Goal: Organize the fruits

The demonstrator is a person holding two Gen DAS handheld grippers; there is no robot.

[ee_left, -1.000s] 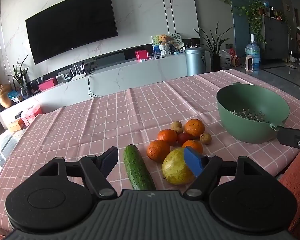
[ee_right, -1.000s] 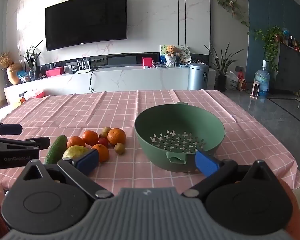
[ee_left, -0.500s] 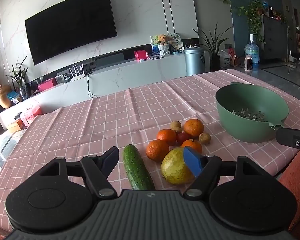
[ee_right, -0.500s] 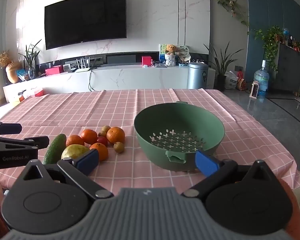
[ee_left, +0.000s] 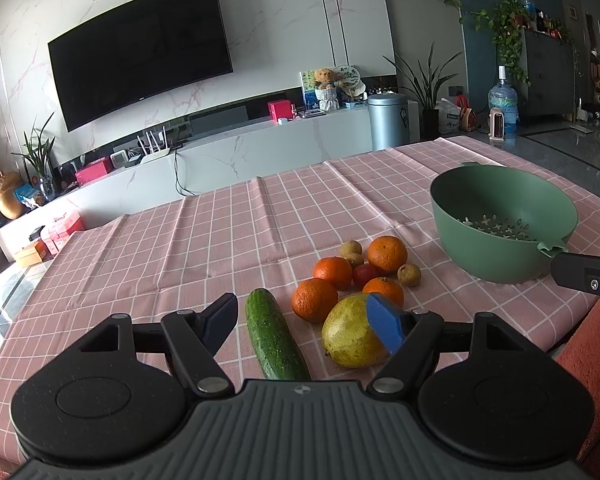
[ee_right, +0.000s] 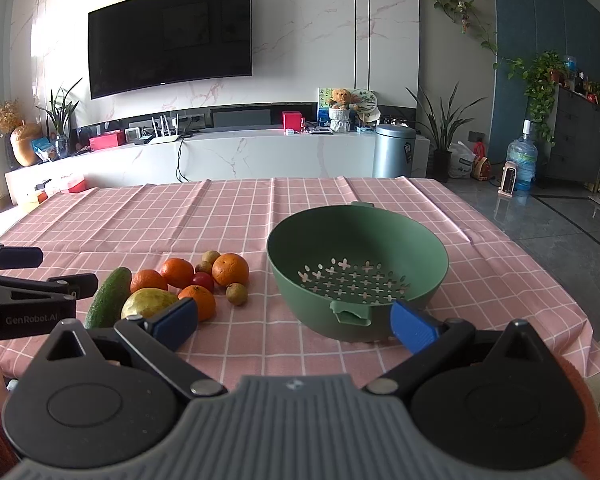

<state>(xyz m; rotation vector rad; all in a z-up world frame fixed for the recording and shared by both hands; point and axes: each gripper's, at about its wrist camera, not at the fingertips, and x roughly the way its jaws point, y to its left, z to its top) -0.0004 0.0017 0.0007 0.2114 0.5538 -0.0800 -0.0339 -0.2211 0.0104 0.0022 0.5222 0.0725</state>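
Observation:
On the pink checked tablecloth lies a pile of fruit: a cucumber [ee_left: 275, 332], a yellow-green mango [ee_left: 350, 332], several oranges [ee_left: 387, 254] and small brown and red fruits. An empty green colander bowl [ee_left: 500, 220] stands to their right. My left gripper [ee_left: 302, 318] is open, hovering near the table's front edge with the cucumber between its fingers' lines and the mango by the right pad. In the right wrist view my right gripper [ee_right: 294, 322] is open in front of the bowl [ee_right: 356, 264], with the fruit pile [ee_right: 180, 280] at its left.
The tablecloth [ee_right: 240, 208] stretches bare behind the fruit. The left gripper's black body [ee_right: 24, 296] shows at the left of the right wrist view. Beyond the table stand a white TV cabinet [ee_right: 228, 156], a metal bin [ee_right: 394, 150] and plants.
Both grippers have barely shifted; the views drift only slightly. No fruit has moved and both stay open.

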